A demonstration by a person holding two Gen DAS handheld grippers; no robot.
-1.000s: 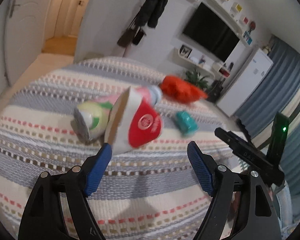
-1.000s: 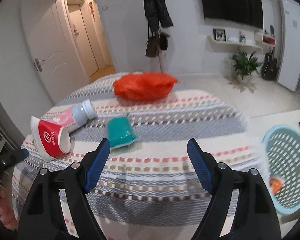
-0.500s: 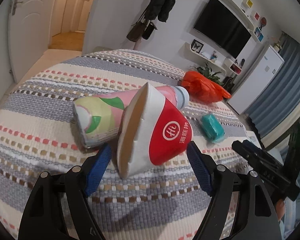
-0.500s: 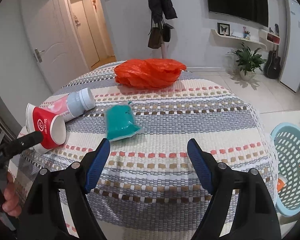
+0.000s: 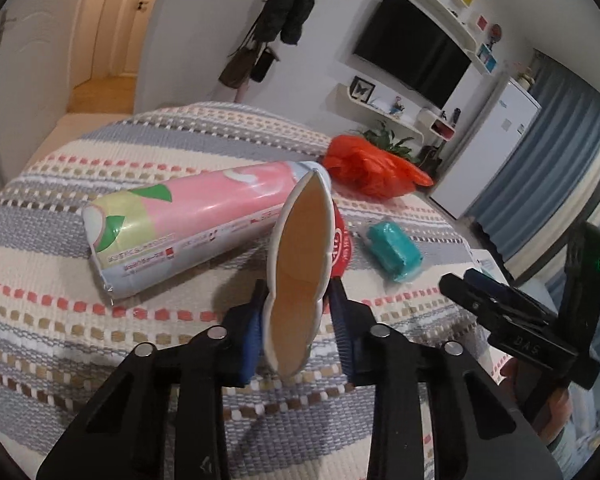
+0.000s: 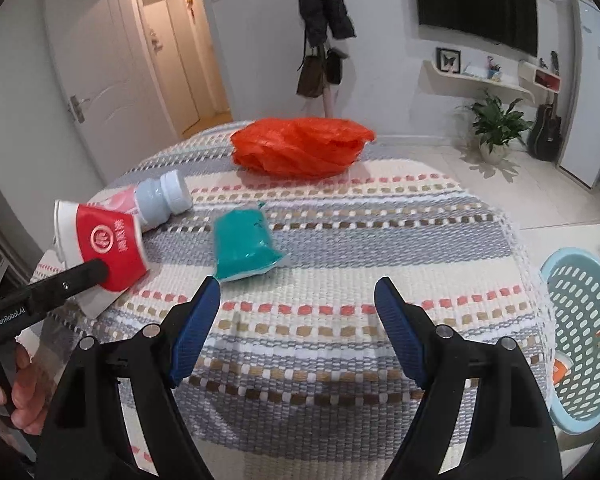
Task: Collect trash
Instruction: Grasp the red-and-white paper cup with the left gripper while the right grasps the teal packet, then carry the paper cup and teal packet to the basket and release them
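A red-and-white paper cup point(image 5: 300, 256) lies on its side on the striped cloth, and my left gripper point(image 5: 298, 292) is shut on it, with the rim squashed into a narrow oval between the blue pads. In the right wrist view the same cup point(image 6: 108, 240) sits at the table's left edge, one black finger against it. A pink bottle point(image 5: 204, 216) lies right behind the cup. Farther right lie a teal packet point(image 6: 244, 244) and a crumpled orange plastic bag point(image 6: 300, 148). My right gripper point(image 6: 296, 296) hovers open over the cloth just in front of the teal packet, holding nothing.
The round table is covered with a striped woven cloth point(image 6: 340, 320). A pale blue perforated basket point(image 6: 582, 312) stands on the floor at the table's right, with a bit of orange trash inside. A hand holds the left gripper's handle at the lower left. Doors and a coat rack stand behind.
My left gripper came forward and down around the red cup and closed on it, flattening the rim. The right gripper stayed open and has hardly moved.
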